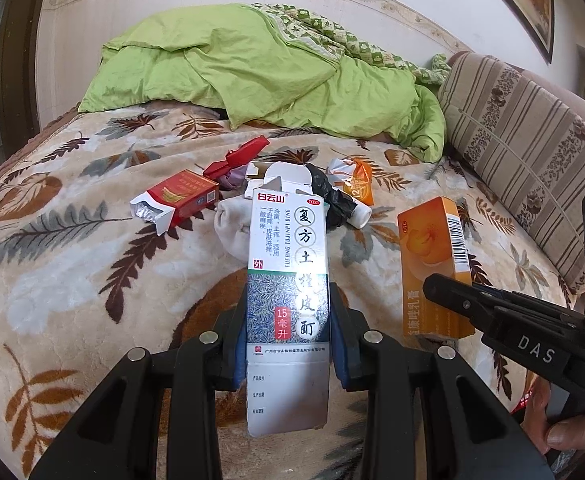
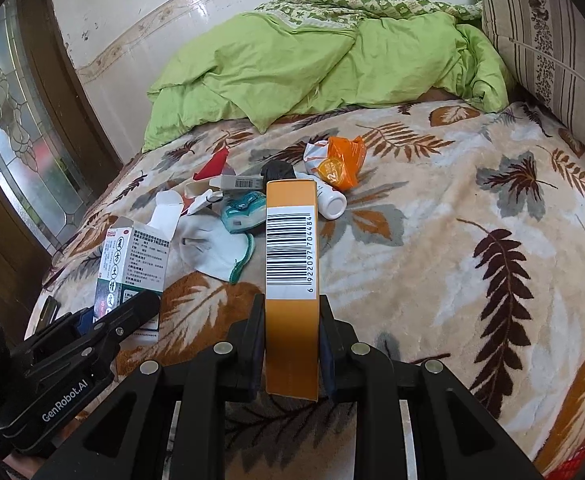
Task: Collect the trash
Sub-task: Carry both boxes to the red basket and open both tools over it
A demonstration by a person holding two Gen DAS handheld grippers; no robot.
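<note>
My left gripper [image 1: 288,344] is shut on a white and green medicine box [image 1: 288,264], held upright above the bed; the box also shows in the right wrist view [image 2: 132,264]. My right gripper [image 2: 291,344] is shut on an orange box [image 2: 291,248] with a barcode, also seen in the left wrist view [image 1: 432,264]. More trash lies on the leaf-patterned blanket [image 2: 452,240]: a red cigarette pack [image 1: 180,200], a red wrapper [image 1: 236,158], a white sock [image 2: 216,252], a white bottle [image 2: 332,202], an orange pouch [image 2: 338,162] and a black item [image 1: 328,196].
A green quilt [image 1: 268,76] is heaped at the far end of the bed. A striped cushion [image 1: 524,152] lines the right side. A glass-panelled door [image 2: 16,132] stands at the left. A teal and white item [image 2: 244,208] lies among the trash.
</note>
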